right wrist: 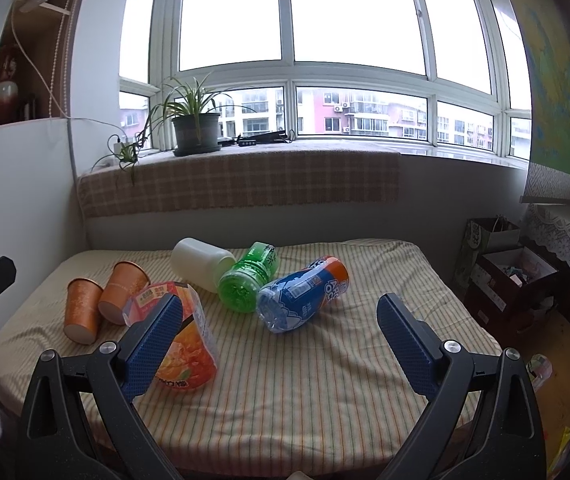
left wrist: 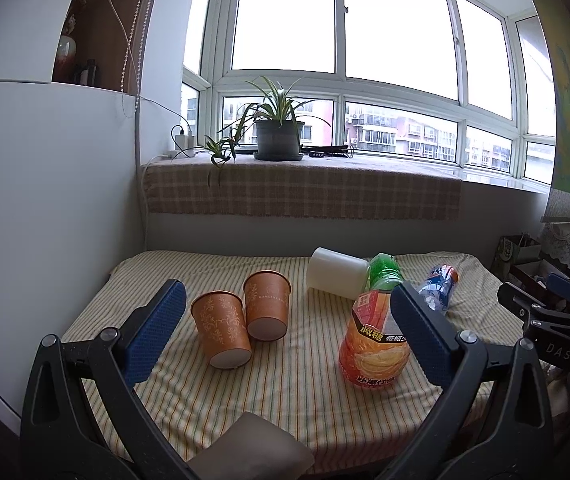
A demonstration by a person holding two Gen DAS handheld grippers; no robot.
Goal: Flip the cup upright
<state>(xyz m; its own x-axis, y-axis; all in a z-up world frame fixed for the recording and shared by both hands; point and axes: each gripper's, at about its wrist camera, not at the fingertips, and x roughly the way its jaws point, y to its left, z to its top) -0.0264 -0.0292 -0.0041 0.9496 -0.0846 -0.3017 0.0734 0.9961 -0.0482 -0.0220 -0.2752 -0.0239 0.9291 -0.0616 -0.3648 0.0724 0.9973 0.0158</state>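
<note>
Two brown paper cups (left wrist: 245,314) stand mouth-down, side by side and touching, on the striped cloth (left wrist: 293,392) that covers the worktop, toward 11 o'clock in the left wrist view. The nearer cup (left wrist: 221,328) leans slightly; the farther cup (left wrist: 267,304) sits just behind it at 1 o'clock from it. The left gripper (left wrist: 285,332) hovers above the cloth with its blue fingers (left wrist: 153,336) spread wide, holding nothing, the cups showing between them. The right gripper (right wrist: 281,340) is likewise wide apart and empty, well off from the cups, which sit at 10 o'clock in its view. An orange drink bottle (left wrist: 373,344) lies near the right finger in the left view. Farther back a white container (right wrist: 201,264), a green bottle (right wrist: 249,280) and a blue bottle (right wrist: 301,292) lie on their sides in a cluster. A potted plant (right wrist: 197,132) stands on the windowsill at 12 o'clock.
</note>
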